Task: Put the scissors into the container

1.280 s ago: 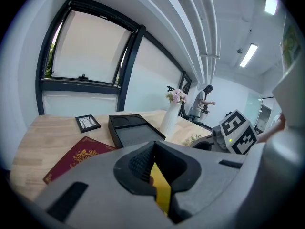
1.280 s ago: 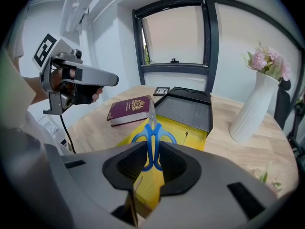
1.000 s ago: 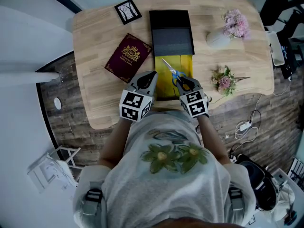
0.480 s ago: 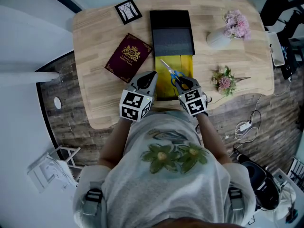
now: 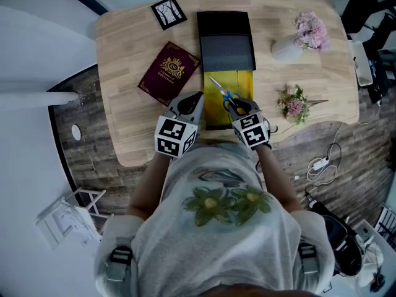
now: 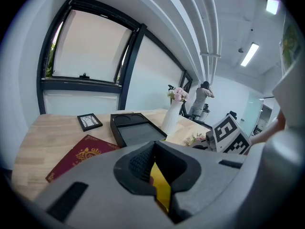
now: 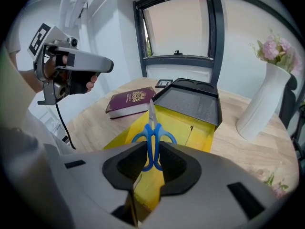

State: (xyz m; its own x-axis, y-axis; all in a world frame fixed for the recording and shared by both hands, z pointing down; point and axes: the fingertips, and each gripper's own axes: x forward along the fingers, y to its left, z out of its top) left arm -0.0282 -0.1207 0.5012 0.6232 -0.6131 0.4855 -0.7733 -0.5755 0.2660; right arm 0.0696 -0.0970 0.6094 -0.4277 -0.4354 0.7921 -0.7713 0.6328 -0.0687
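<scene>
Two grips: right gripper (image 7: 151,160) on scissors (image 7: 153,133), left gripper (image 6: 153,170) on container (image 7: 185,124).

left gripper (image 5: 195,99), right gripper (image 5: 239,106), both clamped

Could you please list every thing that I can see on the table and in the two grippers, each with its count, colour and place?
table: one, light wood, under everything
picture frame: one, black, far left part of the table
book: one, dark red with gold emblem, left of the container
tray: one, black, far middle, at the container's far end
container: one, yellow, near middle
scissors: one, blue handles, over the container
vase: one, white, pink flowers in it, far right
bouquet: one, pink and green, lying right of the container
left gripper: one, grey, shut on the container's wall
right gripper: one, grey, shut on the scissors' handles
</scene>
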